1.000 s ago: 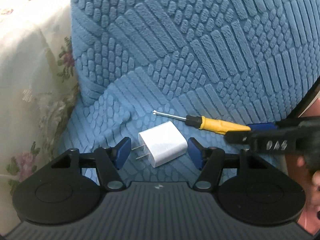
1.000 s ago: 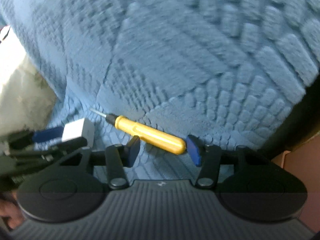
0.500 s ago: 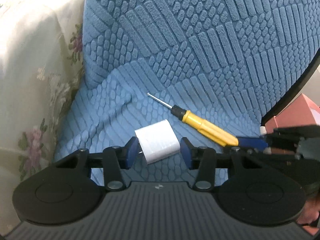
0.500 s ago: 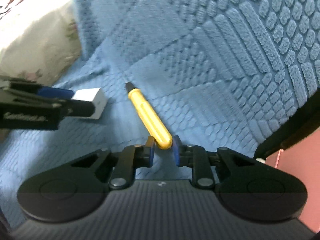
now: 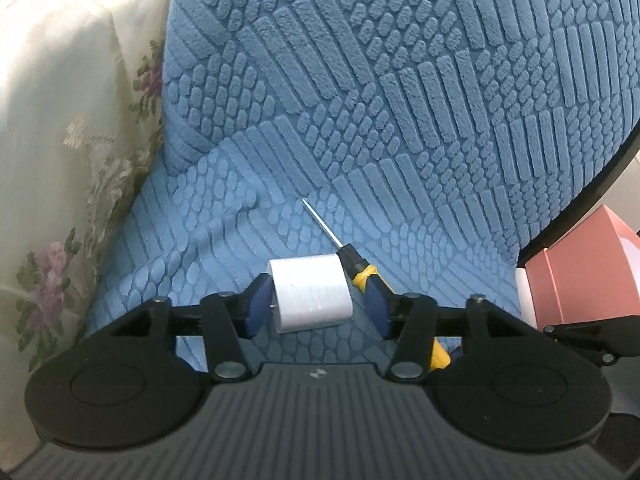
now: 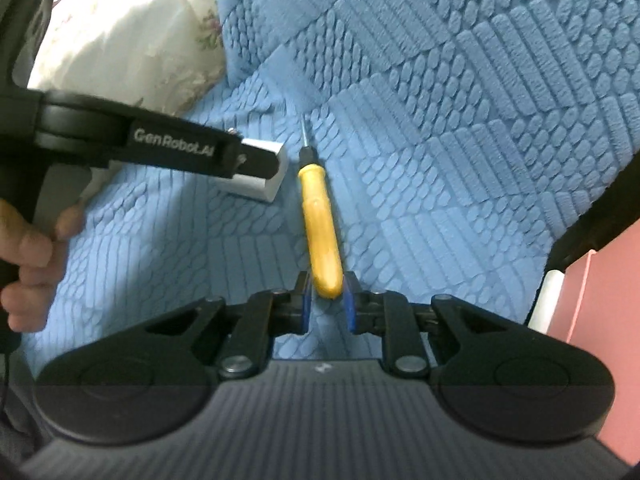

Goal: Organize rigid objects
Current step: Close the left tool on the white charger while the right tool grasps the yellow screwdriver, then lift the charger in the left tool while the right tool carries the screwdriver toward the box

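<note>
A white plug adapter (image 5: 310, 294) sits between the blue pads of my left gripper (image 5: 316, 307), held above the blue textured seat; it also shows in the right wrist view (image 6: 264, 176). A yellow-handled screwdriver (image 6: 320, 236) has its butt end pinched in my right gripper (image 6: 327, 308), with its metal tip pointing away. In the left wrist view the screwdriver (image 5: 352, 268) runs just right of the adapter, partly hidden behind my right finger pad.
The blue textured cushion back (image 5: 400, 80) rises behind. A floral cream cloth (image 5: 60, 140) lies to the left. A pink box (image 5: 580, 272) stands at the right past the seat's dark edge; it also shows in the right wrist view (image 6: 596, 300).
My left gripper closed on the adapter and raised it. My right gripper closed on the screwdriver's handle end and swung it so that it points away.
</note>
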Motion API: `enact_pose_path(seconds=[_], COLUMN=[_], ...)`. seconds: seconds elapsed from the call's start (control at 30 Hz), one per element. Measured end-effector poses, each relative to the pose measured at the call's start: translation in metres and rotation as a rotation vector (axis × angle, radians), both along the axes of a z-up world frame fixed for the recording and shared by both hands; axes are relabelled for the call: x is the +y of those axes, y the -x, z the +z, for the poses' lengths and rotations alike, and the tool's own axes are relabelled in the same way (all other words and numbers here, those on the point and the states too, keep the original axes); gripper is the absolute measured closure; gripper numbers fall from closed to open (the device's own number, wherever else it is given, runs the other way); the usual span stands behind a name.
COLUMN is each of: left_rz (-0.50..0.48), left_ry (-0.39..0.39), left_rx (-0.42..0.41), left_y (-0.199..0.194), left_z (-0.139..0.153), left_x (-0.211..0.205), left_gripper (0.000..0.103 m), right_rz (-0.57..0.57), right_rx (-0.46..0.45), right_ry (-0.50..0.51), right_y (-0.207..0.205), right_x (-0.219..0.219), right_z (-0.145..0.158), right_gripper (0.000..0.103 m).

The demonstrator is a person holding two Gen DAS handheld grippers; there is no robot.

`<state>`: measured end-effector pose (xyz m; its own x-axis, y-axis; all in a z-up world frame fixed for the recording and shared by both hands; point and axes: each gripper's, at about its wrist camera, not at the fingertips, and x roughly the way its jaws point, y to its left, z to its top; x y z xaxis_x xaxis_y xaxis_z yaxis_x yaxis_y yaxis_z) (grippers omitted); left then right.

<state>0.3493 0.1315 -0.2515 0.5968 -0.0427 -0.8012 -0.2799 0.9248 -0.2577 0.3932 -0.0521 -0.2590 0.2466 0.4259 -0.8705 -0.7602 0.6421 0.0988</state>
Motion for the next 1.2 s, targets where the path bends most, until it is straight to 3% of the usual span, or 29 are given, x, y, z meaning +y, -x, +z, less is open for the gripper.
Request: enact_pose_path(seconds=[0.1,0.37,0.97,1.2], left_rz=[-0.001,0.005,0.029,0.034], left_ry=[-0.035,-0.123,-0.091,-0.058], left_rx=[0.001,0.048,0.054,0.043], left_y=[-0.004,-0.009,-0.011,-0.007], left_z=[-0.002,-0.011,-0.011,-0.007], left_x=[-0.008,-0.017,-0.014,-0.012], left_gripper=[0.033,0.034,0.039,0.039], right_rz=[-0.008,-0.069,-0.002,-0.034], right_rx=[0.019,0.014,-0.067,-0.053], right_ry=[-0.022,-0.077,-0.084,-0.092], right_y=[-0.002,-0.015,-0.023,-0.029], right_x=[-0.001,-0.001,0.027,0.023], right_z=[-0.001,0.000,-0.020,-0.018], right_gripper=[0.081,0.076,0.075,0.082])
